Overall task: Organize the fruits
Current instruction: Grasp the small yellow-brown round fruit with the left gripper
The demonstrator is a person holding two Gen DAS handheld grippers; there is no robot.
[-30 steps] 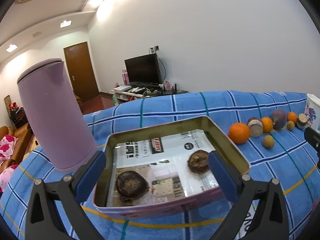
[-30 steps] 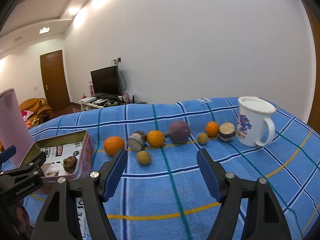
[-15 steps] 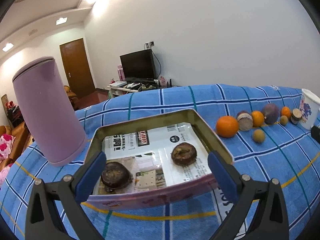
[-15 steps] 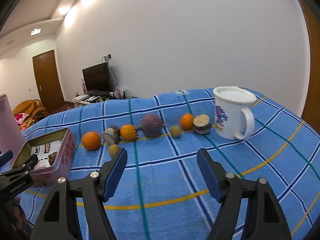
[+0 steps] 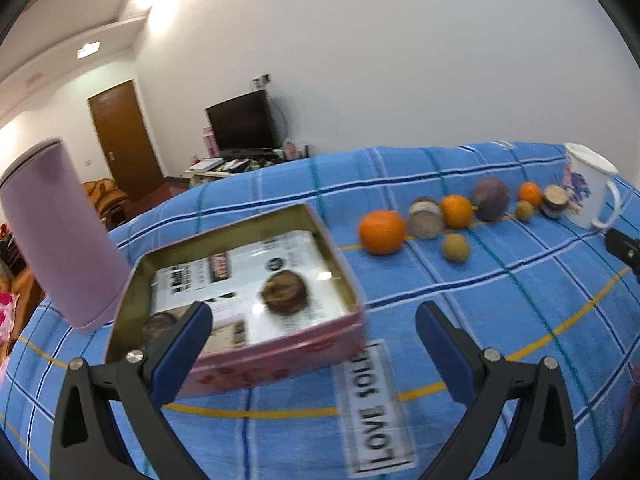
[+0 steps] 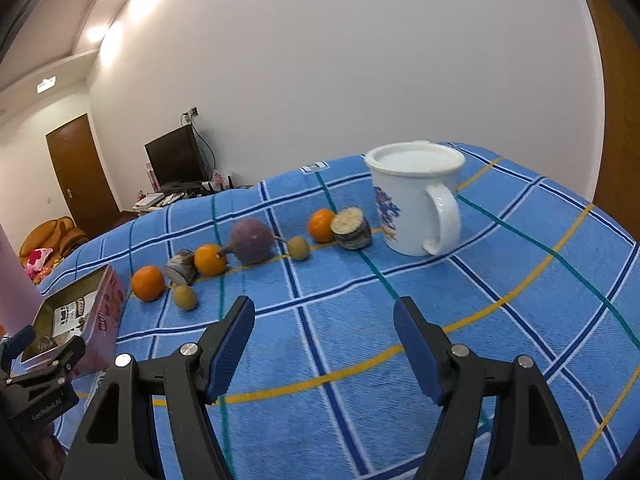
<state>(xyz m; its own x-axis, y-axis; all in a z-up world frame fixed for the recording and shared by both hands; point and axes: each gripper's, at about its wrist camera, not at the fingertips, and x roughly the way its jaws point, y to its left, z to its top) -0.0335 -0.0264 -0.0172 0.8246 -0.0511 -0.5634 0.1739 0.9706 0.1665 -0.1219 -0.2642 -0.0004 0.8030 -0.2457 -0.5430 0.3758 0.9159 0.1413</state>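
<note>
On woven plaid cloth (image 6: 500, 264), round fruits (image 6: 251, 241) line up.

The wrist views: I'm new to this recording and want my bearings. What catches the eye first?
A row of fruits on the blue checked cloth, led by a big orange and a purple fruit. A white mug closes the row's right end. At its left end an open tin holds two dark fruits, beside a tall lilac container.
</note>
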